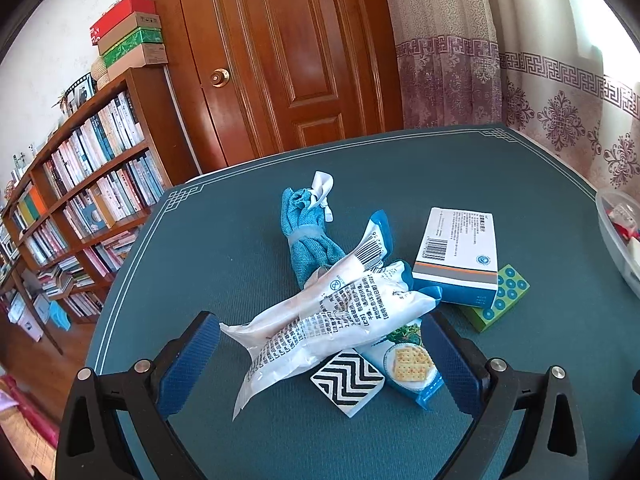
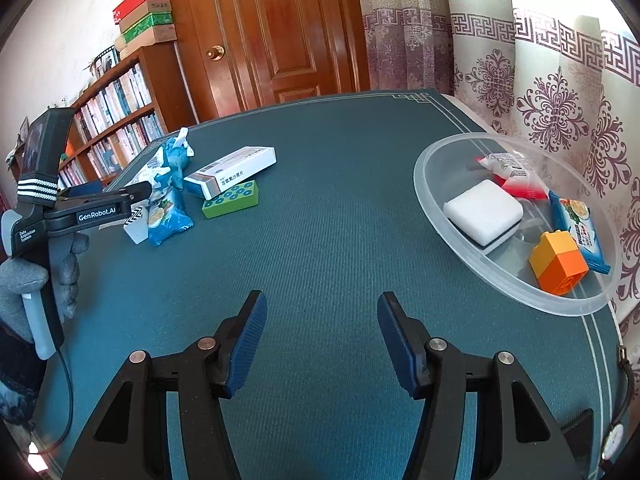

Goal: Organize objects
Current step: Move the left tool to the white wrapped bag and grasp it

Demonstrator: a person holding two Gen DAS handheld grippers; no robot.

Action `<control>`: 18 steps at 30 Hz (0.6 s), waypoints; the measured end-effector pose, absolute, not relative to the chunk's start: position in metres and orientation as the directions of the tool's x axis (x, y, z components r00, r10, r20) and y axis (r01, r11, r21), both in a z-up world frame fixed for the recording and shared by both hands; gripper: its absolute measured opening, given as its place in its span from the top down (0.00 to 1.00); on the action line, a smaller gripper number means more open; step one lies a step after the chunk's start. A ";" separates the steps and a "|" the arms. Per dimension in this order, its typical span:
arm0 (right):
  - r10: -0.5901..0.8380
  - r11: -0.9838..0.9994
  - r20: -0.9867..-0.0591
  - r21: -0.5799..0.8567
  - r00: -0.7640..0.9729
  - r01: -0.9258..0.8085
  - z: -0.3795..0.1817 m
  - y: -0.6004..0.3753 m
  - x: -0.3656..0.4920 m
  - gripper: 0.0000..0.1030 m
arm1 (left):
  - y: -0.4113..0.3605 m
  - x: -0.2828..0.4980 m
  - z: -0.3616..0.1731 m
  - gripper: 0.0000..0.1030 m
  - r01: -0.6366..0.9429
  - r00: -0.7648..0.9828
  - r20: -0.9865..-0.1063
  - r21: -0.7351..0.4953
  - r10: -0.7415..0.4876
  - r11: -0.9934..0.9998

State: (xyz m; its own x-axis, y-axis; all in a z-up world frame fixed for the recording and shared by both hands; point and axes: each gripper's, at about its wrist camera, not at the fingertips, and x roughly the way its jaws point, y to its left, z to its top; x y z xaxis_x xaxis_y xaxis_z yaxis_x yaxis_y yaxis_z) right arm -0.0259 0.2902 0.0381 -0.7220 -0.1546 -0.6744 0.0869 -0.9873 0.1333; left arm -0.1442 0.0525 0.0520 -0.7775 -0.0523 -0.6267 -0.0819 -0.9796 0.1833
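Between the wide-spread fingers of the left hand-held gripper lies a white snack packet — untouched.

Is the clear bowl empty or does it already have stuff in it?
Not empty. The bowl holds a white sponge, an orange block, a blue snack pack and a red-and-white packet.

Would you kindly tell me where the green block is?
In the left wrist view the green block lies right of centre on the table, partly under the medicine box.
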 end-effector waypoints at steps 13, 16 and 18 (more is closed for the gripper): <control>-0.150 -0.989 -0.703 0.116 -0.695 0.095 0.031 0.275 -0.035 0.43 | 0.035 -0.177 0.034 0.01 -0.140 -0.720 -0.694 0.094 0.036 -0.986; -0.155 -0.988 -0.708 0.111 -0.689 0.108 0.030 0.268 -0.038 0.43 | 0.030 -0.179 0.032 0.11 -0.152 -0.704 -0.706 0.043 0.078 -0.987; -0.161 -0.987 -0.711 0.109 -0.685 0.119 0.029 0.263 -0.039 0.43 | 0.025 -0.180 0.032 0.20 -0.164 -0.689 -0.714 -0.012 0.123 -0.986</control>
State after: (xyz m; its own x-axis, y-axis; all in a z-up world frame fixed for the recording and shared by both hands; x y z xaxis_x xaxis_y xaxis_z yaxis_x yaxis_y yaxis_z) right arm -0.0389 0.2627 0.0288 -0.6849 -0.1614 -0.7106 0.1192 -0.9868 0.1092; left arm -0.1798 0.0252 0.0323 -0.6888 0.1227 -0.7145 -0.1636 -0.9865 -0.0116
